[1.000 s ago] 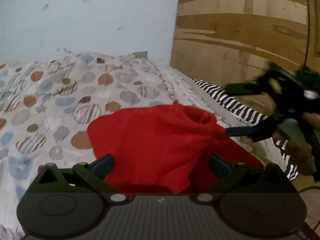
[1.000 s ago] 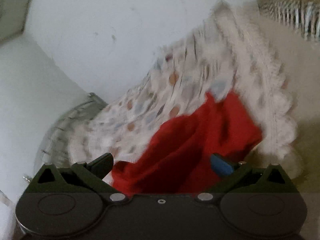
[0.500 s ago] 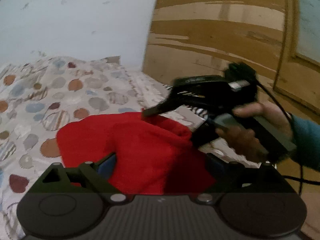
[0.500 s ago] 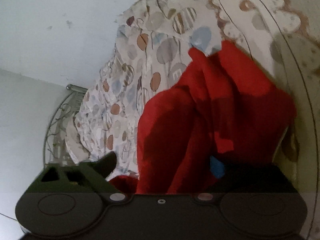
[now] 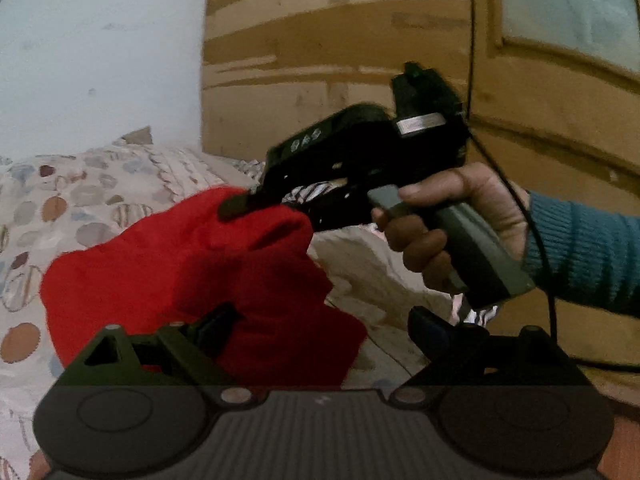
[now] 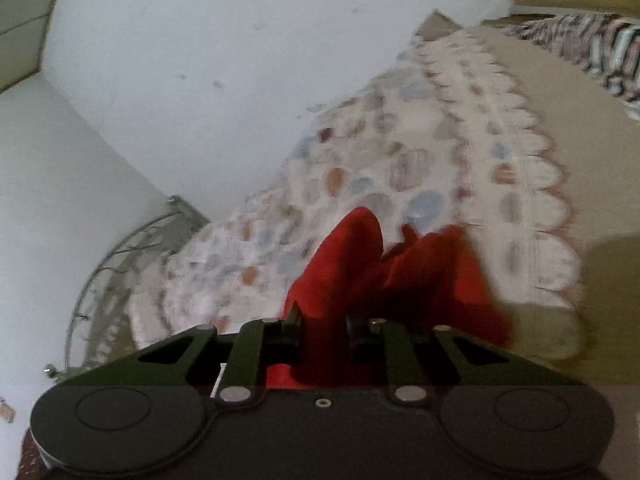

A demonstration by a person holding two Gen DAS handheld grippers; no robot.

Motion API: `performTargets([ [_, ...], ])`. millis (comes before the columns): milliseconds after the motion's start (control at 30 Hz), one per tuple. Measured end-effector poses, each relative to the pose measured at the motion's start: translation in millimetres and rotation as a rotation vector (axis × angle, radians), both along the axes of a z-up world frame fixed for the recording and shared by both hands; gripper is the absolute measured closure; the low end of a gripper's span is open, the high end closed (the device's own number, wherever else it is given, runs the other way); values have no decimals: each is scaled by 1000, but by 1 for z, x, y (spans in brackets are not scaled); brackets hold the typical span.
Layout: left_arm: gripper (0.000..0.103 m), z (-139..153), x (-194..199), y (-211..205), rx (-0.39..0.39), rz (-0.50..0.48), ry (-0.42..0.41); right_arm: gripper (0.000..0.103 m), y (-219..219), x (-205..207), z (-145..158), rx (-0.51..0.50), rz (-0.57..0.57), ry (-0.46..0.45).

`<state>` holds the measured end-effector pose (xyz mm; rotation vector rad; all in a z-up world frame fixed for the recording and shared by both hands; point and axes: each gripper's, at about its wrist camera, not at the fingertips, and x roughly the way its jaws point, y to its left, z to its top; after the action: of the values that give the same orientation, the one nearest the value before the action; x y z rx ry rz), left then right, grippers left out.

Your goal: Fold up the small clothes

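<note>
While the red garment (image 5: 192, 280) slumps soft and light on the patterned bedspread (image 5: 60, 208), the right tongs (image 6: 323, 326) have just closed on its bunched edge; the left tongs (image 5: 320, 326) gape empty.

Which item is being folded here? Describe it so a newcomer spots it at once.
Start at the bed with the dotted bedspread under the white wall. On it lies a red cloth, bunched and lifted at one end where the right gripper, whose jaws have just been closing, pinches it. It is the only plain, bright red thing on the pale patterned fabric.
</note>
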<state>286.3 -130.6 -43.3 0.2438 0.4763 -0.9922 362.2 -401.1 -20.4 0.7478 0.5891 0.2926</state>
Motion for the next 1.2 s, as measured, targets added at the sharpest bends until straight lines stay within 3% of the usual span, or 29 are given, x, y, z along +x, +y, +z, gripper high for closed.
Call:
performTargets([
  [133,9,-13,-11,-5,42,-17,-40,82,-18,4,-39,20,-35,100],
  [267,8,-12,-23,-1,46,-10,-82,79,-24,0,-56,64,-57,92],
  [467,7,-8,-28,6,30,2,-76,63,-7,-6,-44,-129,-63,59],
  [600,6,-12,-31,3,41,1,-69,26,13,-12,-15,-310,-99,29],
  [767,6,-18,-32,2,39,5,-61,3,40,-18,22,-456,-39,-75],
  [867,6,-21,-35,1,40,17,-85,1,62,-12,31,-540,70,-84],
  [1033,6,-27,-50,5,55,14,-99,1,96,-3,12,-748,232,-17],
  [1133,10,-30,-58,13,68,16,-47,1,97,-11,-2,-831,241,5],
  [1200,10,-31,-63,25,42,55,-18,1,88,-21,-8,-829,219,4],
])
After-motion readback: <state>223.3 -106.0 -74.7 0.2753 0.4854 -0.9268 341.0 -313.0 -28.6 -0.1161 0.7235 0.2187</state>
